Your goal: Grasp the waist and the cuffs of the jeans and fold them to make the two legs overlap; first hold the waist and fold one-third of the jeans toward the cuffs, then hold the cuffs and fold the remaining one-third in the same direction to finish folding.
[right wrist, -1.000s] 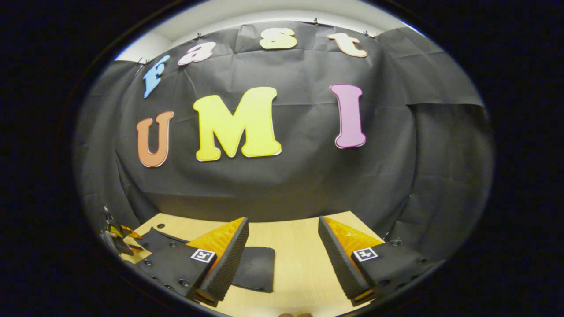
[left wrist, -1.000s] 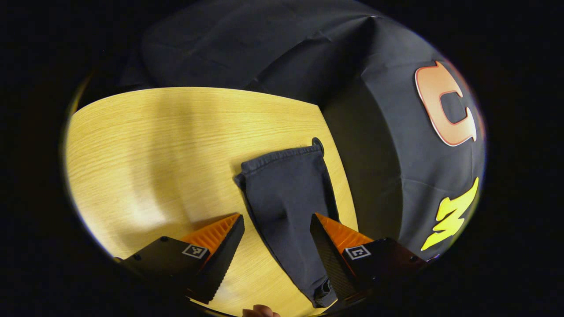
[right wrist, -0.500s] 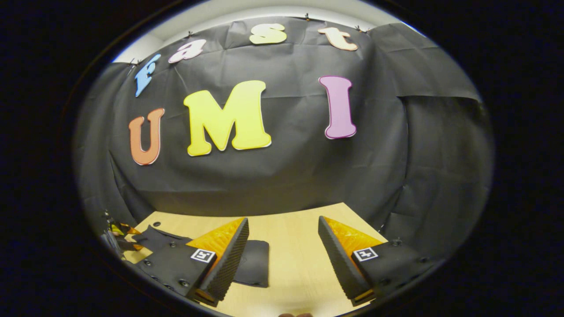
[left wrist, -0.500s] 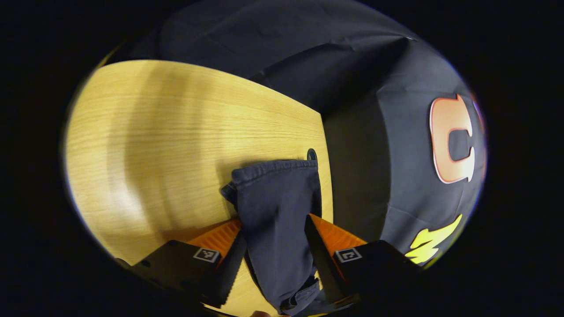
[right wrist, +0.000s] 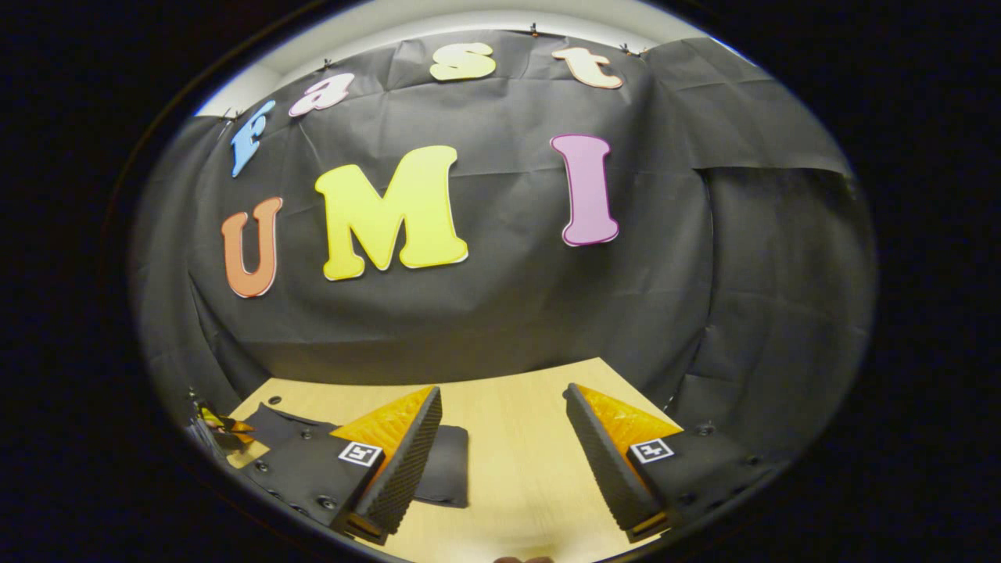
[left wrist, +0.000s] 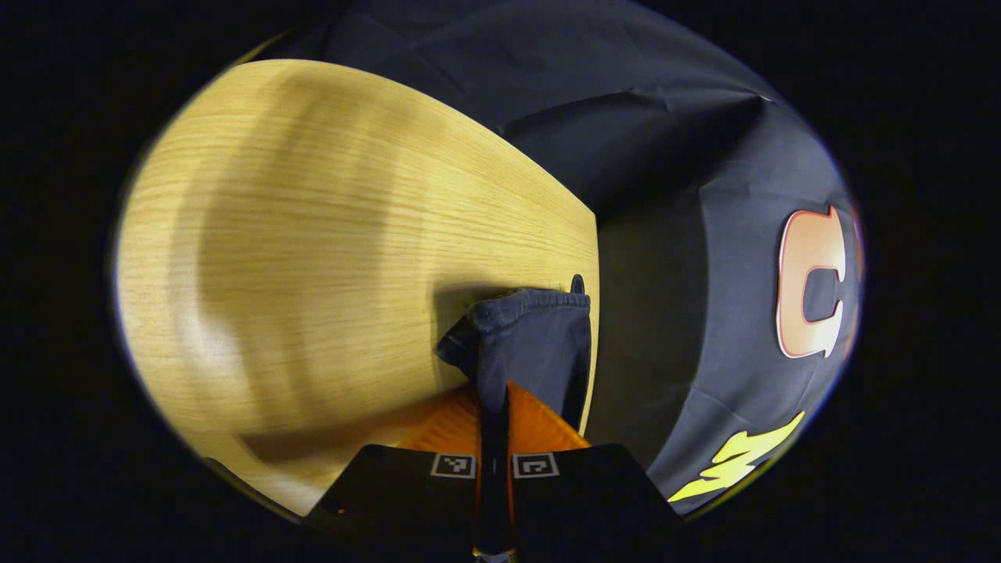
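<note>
your left claw point(left wrist: 494, 407) is clenched on the jeans point(left wrist: 528, 344): in the left gripper view both fingers meet tip to tip with a thin strip of the dark cloth pinched between them. just beyond the tips the cloth bunches up and spreads out, ending in a thick stitched hem that curls over on itself. that hem lies just ahead of the claw and a little to its right, close to the table's point(left wrist: 313, 234) far right edge. a small dark round hole point(left wrist: 577, 283) in the tabletop sits right behind the hem, touching it or nearly so; you cannot tell which. bare pale wood stretches away ahead and to the left of the claw, crossed by soft shadows. past the table's edge, to the right of the claw, hangs the black cloth wall.

your right claw point(right wrist: 500, 446) is released, its fingers spread wide with only tabletop point(right wrist: 516, 461) between them and nothing touching either finger. in the right gripper view it sits low over the wood and looks across toward the black wall. the jeans point(right wrist: 447, 473) lie flat on the table behind its left finger, partly hidden by it, with one dark end showing just inside the gap. farther off to the left, the cloth runs on toward your other claw point(right wrist: 223, 428), seen small at the edge of the table.
</note>
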Motion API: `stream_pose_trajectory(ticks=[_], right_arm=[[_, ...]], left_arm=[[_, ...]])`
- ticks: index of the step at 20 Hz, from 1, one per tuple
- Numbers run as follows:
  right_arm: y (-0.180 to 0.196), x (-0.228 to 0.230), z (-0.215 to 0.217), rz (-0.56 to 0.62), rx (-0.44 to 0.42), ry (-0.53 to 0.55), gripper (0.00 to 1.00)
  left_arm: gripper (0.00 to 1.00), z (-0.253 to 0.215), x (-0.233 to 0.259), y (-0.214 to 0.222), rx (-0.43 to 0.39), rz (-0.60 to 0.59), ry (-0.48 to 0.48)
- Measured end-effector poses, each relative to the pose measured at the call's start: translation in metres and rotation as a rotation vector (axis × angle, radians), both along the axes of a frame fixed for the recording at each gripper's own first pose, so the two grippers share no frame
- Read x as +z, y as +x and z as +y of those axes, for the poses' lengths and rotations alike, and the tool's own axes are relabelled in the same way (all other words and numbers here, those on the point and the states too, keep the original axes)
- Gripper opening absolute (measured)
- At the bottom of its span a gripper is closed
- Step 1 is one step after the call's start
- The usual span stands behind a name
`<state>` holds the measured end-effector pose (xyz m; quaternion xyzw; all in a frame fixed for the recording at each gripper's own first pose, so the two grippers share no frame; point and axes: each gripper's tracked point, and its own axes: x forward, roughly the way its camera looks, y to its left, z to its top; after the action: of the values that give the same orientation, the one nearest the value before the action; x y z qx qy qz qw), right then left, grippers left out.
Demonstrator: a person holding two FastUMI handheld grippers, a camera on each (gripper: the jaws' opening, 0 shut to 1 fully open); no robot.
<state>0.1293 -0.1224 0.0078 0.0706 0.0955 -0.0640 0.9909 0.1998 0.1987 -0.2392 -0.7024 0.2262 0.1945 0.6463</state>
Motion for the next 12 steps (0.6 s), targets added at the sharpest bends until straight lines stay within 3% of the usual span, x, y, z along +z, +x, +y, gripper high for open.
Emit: stream_pose_trajectory(ticks=[3,5,9,12], right_arm=[[-0.003,0.006,-0.009,-0.02,-0.018,0.007,0.98],[-0.007,0.008,-0.014,-0.021,-0.024,0.007,0.98],[-0.017,0.009,-0.026,-0.024,-0.041,0.009,0.99],[-0.026,0.011,-0.038,-0.022,-0.063,0.004,0.99]], left_arm=[[0.04,-0.002,0.01,-0.001,0.016,-0.001,0.015],[0.04,-0.004,0.028,-0.001,-0.002,-0.019,0.076],[0.03,-0.021,0.096,0.015,-0.09,-0.113,0.329],[0.03,-0.061,0.148,0.025,-0.152,-0.19,0.473]])
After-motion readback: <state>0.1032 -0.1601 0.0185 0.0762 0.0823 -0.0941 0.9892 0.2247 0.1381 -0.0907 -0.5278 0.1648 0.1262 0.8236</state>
